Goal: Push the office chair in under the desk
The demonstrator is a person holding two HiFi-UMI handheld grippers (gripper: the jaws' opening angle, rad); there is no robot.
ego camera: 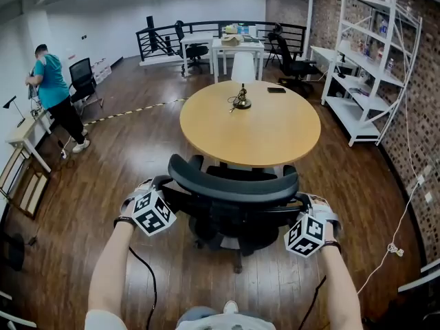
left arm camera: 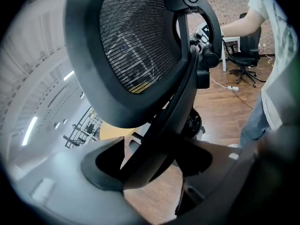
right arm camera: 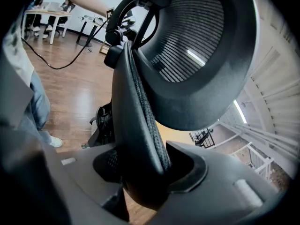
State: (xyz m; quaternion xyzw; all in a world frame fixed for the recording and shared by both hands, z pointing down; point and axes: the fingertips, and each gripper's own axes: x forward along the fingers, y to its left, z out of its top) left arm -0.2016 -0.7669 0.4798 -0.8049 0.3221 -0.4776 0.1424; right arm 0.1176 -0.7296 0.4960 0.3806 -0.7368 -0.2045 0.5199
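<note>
Office chair (ego camera: 234,194) stands on the wood floor (ego camera: 137,157) right beside the round bench (ego camera: 251,126), backrest toward the person, seat front at the bench edge. Left tongs (ego camera: 165,188) and right tongs (ego camera: 300,203) sit at the backrest's two sides. Left gripper view: left tongs pinch the backrest's side frame. Right gripper view: right tongs pinch the backrest's mesh edge, with the bench top showing behind.

left claw (left arm camera: 152,165): clamped on chair back (left arm camera: 136,46) | right claw (right arm camera: 145,172): same (both pitched down) | forearms (ego camera: 110,267): outstretched, parallel
</note>
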